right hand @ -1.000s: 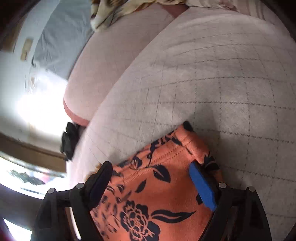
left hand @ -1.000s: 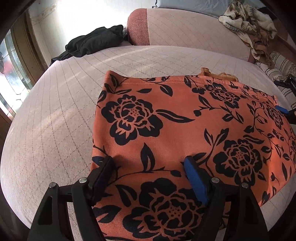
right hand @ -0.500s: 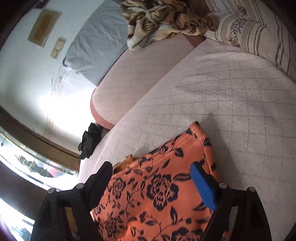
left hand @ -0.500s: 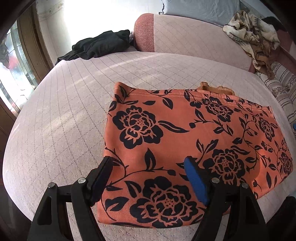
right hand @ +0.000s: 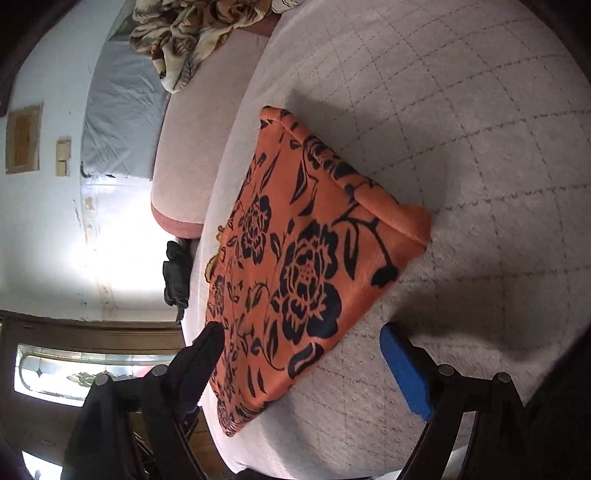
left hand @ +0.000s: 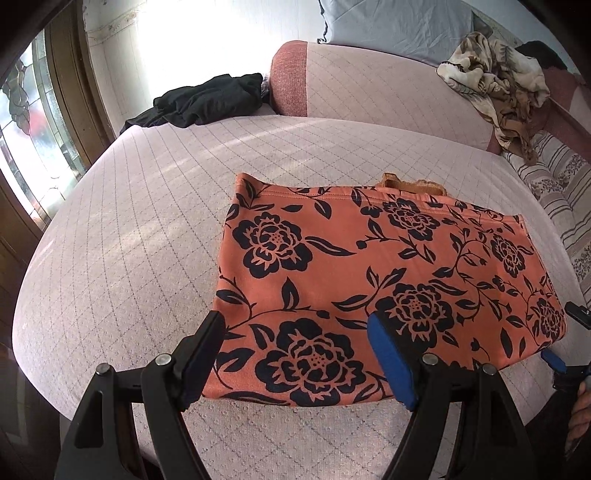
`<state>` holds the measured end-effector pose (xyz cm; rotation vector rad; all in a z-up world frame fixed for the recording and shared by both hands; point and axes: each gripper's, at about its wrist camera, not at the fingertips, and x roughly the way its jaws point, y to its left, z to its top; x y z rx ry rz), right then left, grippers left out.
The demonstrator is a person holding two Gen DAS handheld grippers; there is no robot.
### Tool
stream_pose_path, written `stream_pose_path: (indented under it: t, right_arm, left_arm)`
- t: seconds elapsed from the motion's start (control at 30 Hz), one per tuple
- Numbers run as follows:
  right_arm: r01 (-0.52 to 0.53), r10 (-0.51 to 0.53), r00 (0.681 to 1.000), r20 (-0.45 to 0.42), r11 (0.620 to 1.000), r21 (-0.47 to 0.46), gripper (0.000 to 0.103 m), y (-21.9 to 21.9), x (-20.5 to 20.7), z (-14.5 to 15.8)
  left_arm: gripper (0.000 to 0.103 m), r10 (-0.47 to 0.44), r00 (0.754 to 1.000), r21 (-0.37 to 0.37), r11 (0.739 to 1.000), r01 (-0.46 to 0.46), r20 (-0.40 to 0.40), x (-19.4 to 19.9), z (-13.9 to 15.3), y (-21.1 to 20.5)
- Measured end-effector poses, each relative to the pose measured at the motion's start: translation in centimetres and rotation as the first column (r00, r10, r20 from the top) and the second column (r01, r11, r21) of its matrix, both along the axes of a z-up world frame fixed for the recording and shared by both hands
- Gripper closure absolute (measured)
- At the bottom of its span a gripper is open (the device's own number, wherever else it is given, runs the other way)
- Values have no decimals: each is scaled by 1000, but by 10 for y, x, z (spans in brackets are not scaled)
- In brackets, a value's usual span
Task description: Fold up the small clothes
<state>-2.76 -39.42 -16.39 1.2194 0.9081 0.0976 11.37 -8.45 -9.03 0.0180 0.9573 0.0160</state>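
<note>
Orange black-flowered folded garment lay flat on the pink quilted bed, both tongs, left and right, gaping empty above it, the next fold apparently requiring a fresh edge grasp.

Black gripper, seemingly blue-padded fingers

A quilted pink bed is lit by strong daylight from a leaded window. A pale wall and a grey pillow are seen behind it.
</note>
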Motion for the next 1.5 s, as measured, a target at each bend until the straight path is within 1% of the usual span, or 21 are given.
stream_pose_path:
  t: [0.17,0.27,0.33,0.47,0.57,0.6,0.67,0.73,0.77,0.83,0.9,0.93,1.03,1.1,1.17,1.23,1.27,1.33,1.4,1.47,1.5]
  right_arm:
    - [79,-79,997,9,997,-10,22,-13,14,0]
    - [58,-61,997,-49,997,-58,79,-18,24,-5]
    - [35,-43,997,-67,992,-119,91,-13,28,-1]
    - [8,-15,1000,-22,952,-306,93,-2,23,35]
    - [-41,3,992,-125,952,-305,88,-4,24,5]
    - [-14,-10,996,-92,964,-267,88,-9,18,0]
    - [-19,-1,997,-79,968,-252,73,-15,10,11]
    - [-39,23,998,-55,951,-307,31,-21,2,30]
    - [-30,18,999,-39,940,-341,27,-27,-3,40]
    - [-12,9,1000,-8,920,-391,27,-40,-4,57]
    - [-8,22,999,32,918,-396,27,-51,7,68]
    - [-37,58,998,39,914,-404,27,-52,20,70]
    - [-137,170,985,42,896,-423,27,-50,77,68]
    - [-205,235,972,21,883,-422,27,-49,122,60]
    - [-237,274,962,-3,829,-506,27,-43,161,57]
    - [-327,330,940,-84,805,-495,30,-37,197,39]
    - [-369,347,928,-138,795,-481,34,-33,209,28]
    - [-422,373,904,-208,704,-572,68,-18,220,24]
    - [-428,388,898,-207,663,-614,86,-8,216,34]
    - [-405,362,904,-226,562,-721,86,4,209,43]
    - [-400,351,907,-232,546,-736,86,6,206,43]
  left_arm:
    - [23,-13,1000,7,1000,13,12,-1,4,-3]
    - [23,-22,1000,7,1000,22,11,0,3,-6]
    - [23,-23,1000,10,1000,22,9,1,1,-6]
    - [23,-12,1000,-2,1000,12,9,7,-8,-7]
    - [23,-22,998,18,1000,23,-62,19,-34,-12]
    - [23,-26,995,50,998,31,-97,22,-43,-14]
    - [23,-26,996,63,997,32,-90,21,-46,-14]
    - [23,-12,999,34,999,13,-36,19,-36,-12]
    - [23,-20,1000,17,1000,21,-11,19,-31,-12]
    - [22,-42,999,19,999,42,13,22,-31,-16]
    - [21,-63,996,59,996,67,-64,33,-54,-23]
    - [19,-60,994,73,995,67,-93,36,-65,-25]
    - [17,-49,997,87,995,54,-55,33,-64,-27]
    - [17,-58,996,76,995,63,-66,35,-63,-25]
    - [17,-62,996,64,996,67,-68,36,-63,-22]
    - [16,-64,996,70,995,69,-63,35,-63,-22]
    - [16,-65,996,77,995,69,-60,35,-63,-23]
    - [13,-64,996,84,994,69,-60,36,-66,-23]
    - [11,-58,996,77,995,63,-62,37,-66,-22]
    - [10,-54,997,77,995,59,-63,38,-67,-21]
    - [10,-54,997,80,995,59,-63,38,-67,-21]
